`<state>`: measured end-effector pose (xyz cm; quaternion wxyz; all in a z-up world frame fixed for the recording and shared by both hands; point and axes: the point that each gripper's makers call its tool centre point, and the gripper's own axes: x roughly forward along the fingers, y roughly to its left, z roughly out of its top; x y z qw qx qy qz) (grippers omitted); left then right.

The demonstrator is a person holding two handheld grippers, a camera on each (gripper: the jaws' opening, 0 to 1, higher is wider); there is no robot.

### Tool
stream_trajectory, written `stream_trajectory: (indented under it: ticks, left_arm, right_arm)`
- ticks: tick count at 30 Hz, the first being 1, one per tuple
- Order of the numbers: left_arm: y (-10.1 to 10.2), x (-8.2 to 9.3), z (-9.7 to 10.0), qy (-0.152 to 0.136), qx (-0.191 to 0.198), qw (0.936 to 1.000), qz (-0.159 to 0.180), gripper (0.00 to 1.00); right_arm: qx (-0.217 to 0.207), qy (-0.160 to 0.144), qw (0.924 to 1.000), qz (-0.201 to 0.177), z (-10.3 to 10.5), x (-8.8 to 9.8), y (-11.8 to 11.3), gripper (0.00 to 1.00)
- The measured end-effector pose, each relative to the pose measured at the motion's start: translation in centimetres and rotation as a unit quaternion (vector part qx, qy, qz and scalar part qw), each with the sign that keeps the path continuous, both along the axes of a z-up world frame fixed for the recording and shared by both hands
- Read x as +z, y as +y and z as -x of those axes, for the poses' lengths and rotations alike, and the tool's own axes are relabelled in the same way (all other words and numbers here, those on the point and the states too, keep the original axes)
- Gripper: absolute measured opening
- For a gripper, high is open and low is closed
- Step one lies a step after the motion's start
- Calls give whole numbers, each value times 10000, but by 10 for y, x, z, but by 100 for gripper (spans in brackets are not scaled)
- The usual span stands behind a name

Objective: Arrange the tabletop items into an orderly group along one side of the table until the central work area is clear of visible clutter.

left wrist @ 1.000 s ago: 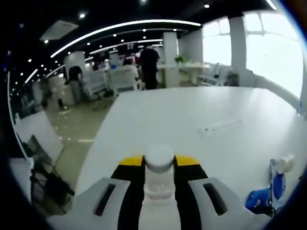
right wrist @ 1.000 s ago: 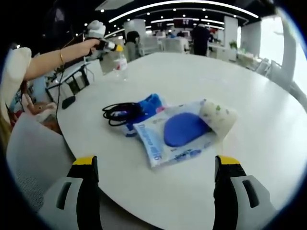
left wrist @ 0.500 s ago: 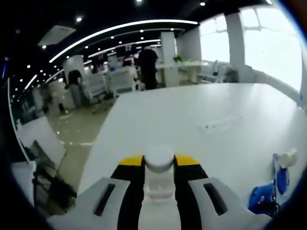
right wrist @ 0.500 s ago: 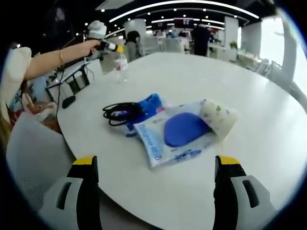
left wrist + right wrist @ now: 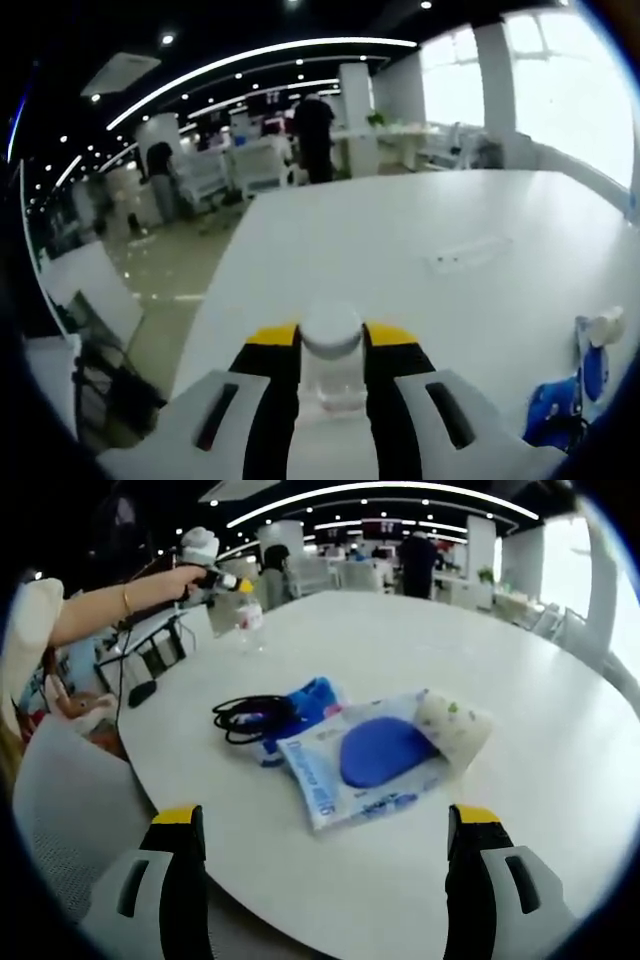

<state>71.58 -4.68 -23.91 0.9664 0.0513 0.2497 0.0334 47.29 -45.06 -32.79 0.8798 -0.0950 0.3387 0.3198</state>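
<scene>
White table (image 5: pixel 560 780) spreads ahead; blue packet (image 5: pixel 375 755) and black cable (image 5: pixel 250 717) lie at twelve o'clock off my wide-spread right gripper (image 5: pixel 325 870). Left gripper (image 5: pixel 332 345) clamps the clear bottle (image 5: pixel 332 355), unchanged since a second ago

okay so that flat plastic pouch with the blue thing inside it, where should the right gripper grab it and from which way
Take the flat clear plastic pouch with the blue pad by its near edge, where only thin film lies on the white table. Come in low from the open right gripper's own side. Its far corner touches the patterned tissue pack, and the black cable coil crowds the other side.
</scene>
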Motion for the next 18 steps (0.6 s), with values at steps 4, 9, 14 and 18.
stream_trajectory:
  ticks: [4, 9, 14, 18]
  left_arm:
    - [0, -6, 0, 95, -48, 9999, -72, 23]
    - [3, 0, 3, 68, 18, 9995, -311, 42]
    - [3, 7, 4, -15, -6, 9996, -274, 51]
    - [-3, 12, 13, 6, -91, 9996, -281, 66]
  right_arm:
    - [-13, -15, 10000, -4, -1, 1, 0, 99]
    - [-90, -141, 9998, -111, -5, 7, -1, 99]
    - [-94, -152, 9997, -161, -5, 8, 0, 99]
    - [-49, -119, 9995, -277, -3, 9, 4, 100]
